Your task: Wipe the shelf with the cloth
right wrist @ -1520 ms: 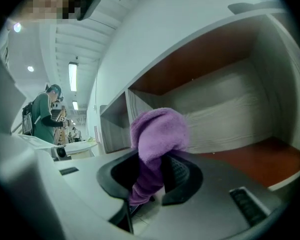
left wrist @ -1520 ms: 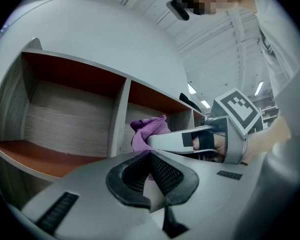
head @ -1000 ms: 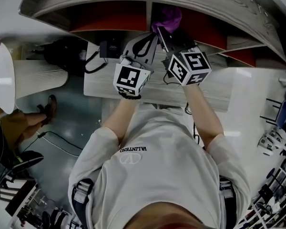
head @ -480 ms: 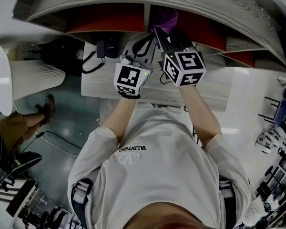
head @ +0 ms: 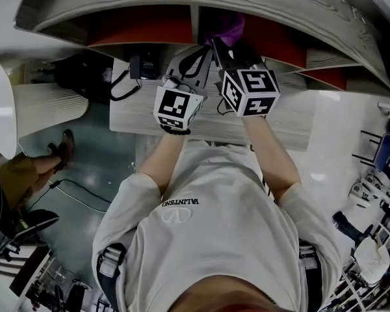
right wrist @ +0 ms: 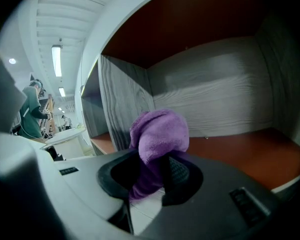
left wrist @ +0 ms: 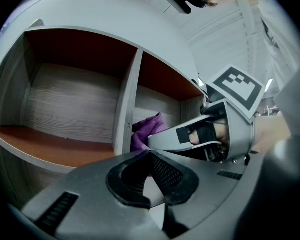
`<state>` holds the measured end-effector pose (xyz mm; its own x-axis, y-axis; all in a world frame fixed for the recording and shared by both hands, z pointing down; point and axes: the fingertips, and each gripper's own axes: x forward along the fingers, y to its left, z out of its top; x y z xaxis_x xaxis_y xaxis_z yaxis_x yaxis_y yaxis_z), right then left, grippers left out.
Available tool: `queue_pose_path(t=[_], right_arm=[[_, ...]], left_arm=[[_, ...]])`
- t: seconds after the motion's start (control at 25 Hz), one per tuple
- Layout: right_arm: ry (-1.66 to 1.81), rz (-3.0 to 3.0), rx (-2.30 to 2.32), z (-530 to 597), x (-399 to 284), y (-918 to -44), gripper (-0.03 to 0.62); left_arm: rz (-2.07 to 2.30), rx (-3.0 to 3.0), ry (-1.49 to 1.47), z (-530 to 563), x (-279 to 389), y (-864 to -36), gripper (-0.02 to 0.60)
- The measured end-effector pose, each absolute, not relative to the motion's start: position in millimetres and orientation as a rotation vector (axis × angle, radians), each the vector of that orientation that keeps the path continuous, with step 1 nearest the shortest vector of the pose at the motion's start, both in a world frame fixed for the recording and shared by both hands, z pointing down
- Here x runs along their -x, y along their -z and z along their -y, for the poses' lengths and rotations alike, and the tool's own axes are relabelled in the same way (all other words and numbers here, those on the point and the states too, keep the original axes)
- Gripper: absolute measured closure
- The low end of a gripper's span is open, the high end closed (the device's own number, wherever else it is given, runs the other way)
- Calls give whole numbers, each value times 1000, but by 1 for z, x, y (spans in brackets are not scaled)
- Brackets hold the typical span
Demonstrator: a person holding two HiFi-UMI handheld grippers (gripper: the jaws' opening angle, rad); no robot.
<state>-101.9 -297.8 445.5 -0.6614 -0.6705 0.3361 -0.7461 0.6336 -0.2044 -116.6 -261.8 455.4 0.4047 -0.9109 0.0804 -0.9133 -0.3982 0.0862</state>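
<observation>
A purple cloth (head: pixel 225 25) is bunched in my right gripper (head: pixel 216 43), which is shut on it just inside the shelf (head: pixel 149 23). In the right gripper view the cloth (right wrist: pixel 158 131) bulges out of the jaws (right wrist: pixel 155 165), above the orange shelf floor (right wrist: pixel 250 154) and beside the grey divider (right wrist: pixel 121 109). My left gripper (head: pixel 195 56) hovers just left of the right one, in front of the divider (head: pixel 196 19). Its jaws (left wrist: pixel 150 156) are shut with nothing in them. In the left gripper view the cloth (left wrist: pixel 143 132) peeks out past the divider (left wrist: pixel 124 109).
A pale wooden desk (head: pixel 292 125) runs under the shelf, with a black box (head: pixel 146 62) and cables on it. A black bag (head: pixel 84 70) lies at the left. A round white table (head: pixel 0 109) and a seated person's leg (head: pixel 39 164) are further left.
My right gripper has moved a little to the left and deeper into the shelf with the cloth, nearer the divider. The left gripper has barely moved.
</observation>
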Motion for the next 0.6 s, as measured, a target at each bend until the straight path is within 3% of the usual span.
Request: queue_pose_path(t=[0.6], right_arm=[[-486,2568,-1255,305,56,-451,494]], left_arm=[[1604,-2577,-48,264,86,-451,584]])
